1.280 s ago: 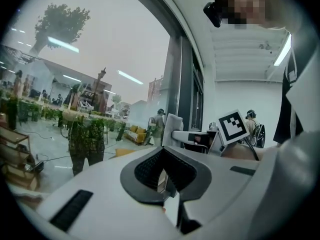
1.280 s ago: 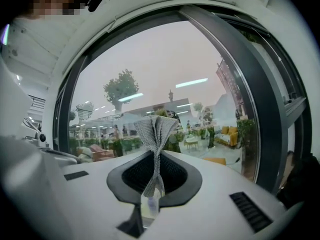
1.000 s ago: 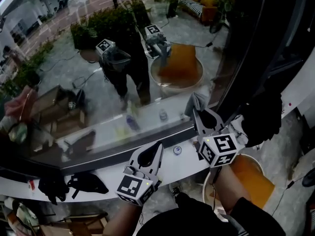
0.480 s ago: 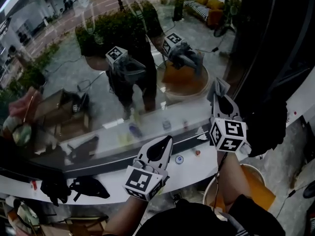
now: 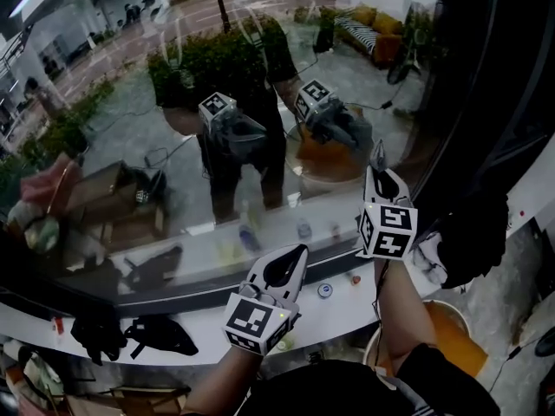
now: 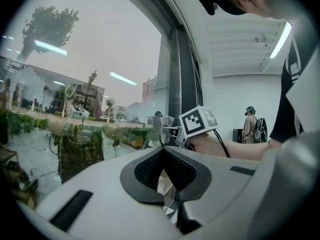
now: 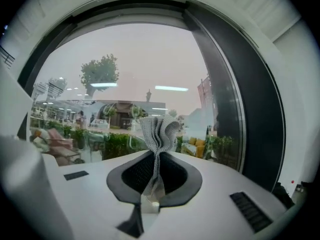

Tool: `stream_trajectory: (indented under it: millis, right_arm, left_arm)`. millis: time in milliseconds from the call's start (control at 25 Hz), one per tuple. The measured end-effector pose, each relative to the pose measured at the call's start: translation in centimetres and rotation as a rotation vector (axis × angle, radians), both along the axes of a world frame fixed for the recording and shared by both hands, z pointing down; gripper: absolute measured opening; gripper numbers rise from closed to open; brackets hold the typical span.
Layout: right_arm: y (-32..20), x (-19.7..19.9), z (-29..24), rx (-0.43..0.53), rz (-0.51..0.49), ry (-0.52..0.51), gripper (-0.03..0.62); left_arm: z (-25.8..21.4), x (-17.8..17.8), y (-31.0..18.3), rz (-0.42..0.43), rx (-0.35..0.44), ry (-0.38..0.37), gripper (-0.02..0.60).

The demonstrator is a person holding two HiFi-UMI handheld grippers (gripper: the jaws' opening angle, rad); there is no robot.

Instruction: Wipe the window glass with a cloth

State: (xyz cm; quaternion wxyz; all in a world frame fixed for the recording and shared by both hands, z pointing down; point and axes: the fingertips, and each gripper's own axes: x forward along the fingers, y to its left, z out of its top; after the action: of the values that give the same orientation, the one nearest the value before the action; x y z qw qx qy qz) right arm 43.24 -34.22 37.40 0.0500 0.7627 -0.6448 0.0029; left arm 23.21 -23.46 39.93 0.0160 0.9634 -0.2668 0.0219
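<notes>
Grips a small grey ribbed cloth (image 7: 159, 131) in the right claw (image 7: 156, 160), jaws closed tight on its lower part, with the bunched top fanning out in soft folds above the tips. Holds it raised at the large window glass (image 5: 217, 146), close to the pane and just left of the dark upright frame (image 5: 468, 94); cannot tell whether touching. Carries nothing in the left claw (image 5: 295, 256), jaws drawn together, low over the white sill surface (image 5: 186, 323) and apart from the glass. Leaves a broad stretch of pane open to the left of the cloth. Shares the sill with black bundled items (image 5: 139, 332) at its left end and a small round cap (image 5: 324, 290) between the two arms.
</notes>
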Motion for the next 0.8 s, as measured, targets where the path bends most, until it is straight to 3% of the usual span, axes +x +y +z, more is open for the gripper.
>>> stream_trajectory:
  millis: [200,800]
  right_arm:
    - [-0.7,-3.3,0.0,-0.008,-0.049,0.007,0.044]
    - [-1.9,-10.8,-0.4,-0.012,-0.161,-0.001,0.044]
  left_arm:
    - [-0.5,-3.0,-0.8,-0.041,0.000,0.002,0.008]
    - [-0.7,-6.6,-1.6,-0.078,0.008,0.025,0.008]
